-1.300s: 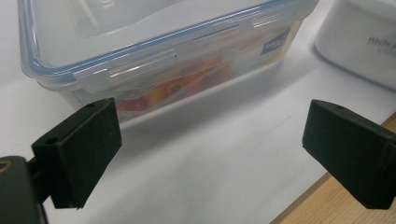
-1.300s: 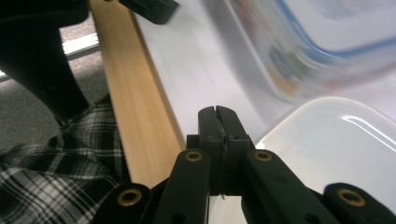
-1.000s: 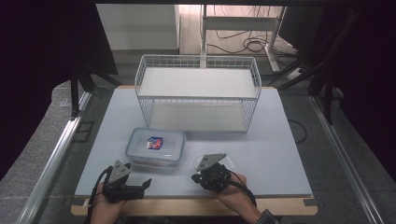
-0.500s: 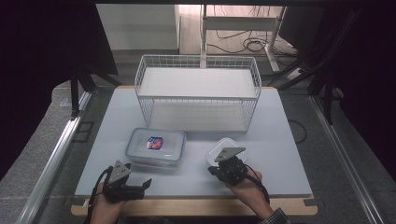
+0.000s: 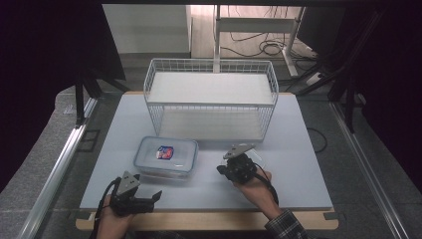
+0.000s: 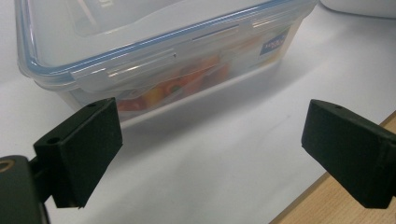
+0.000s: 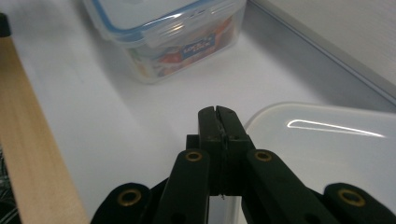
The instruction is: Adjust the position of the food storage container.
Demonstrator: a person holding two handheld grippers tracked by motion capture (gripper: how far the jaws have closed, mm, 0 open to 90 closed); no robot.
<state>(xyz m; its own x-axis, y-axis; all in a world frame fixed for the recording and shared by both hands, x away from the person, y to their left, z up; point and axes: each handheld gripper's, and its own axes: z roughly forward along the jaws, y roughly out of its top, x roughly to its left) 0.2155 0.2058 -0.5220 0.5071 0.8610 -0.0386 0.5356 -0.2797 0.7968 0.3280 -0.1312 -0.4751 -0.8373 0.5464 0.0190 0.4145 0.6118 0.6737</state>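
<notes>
Tongs status first — right tongs (image 7: 218, 114) are pressed together, nothing visible between the tips in the right gripper view; left tongs (image 6: 210, 149) stand wide apart, nothing between them.

Landmark: clear lidded box (image 5: 166, 157) with blue seal, sitting on the white counter (image 5: 298, 149) in front of the wire basket (image 5: 211, 97), toward its left half. Colourful contents and a label show through the box wall (image 7: 187, 46).

Right tongs (image 5: 238, 164) sit to the right of the lidded box, near it but not touching, held by a hand (image 5: 256, 181) with a plaid cuff coming in from the counter's near edge. A pale translucent container (image 7: 327, 140) lies just beside the tongs' tips on the side away from the lidded box — whether the tips touch its rim cannot be told. In the high view that container is mostly hidden behind the gripper.

Left tongs (image 5: 149, 198) lie in front of the lidded box, near its left front corner, close to the counter's wooden edge (image 6: 336, 205). In the left gripper view the box's long side (image 6: 187, 79) is just ahead of the jaws, apart from both pads.

Wire basket stands behind the lidded box, just beside it.
</notes>
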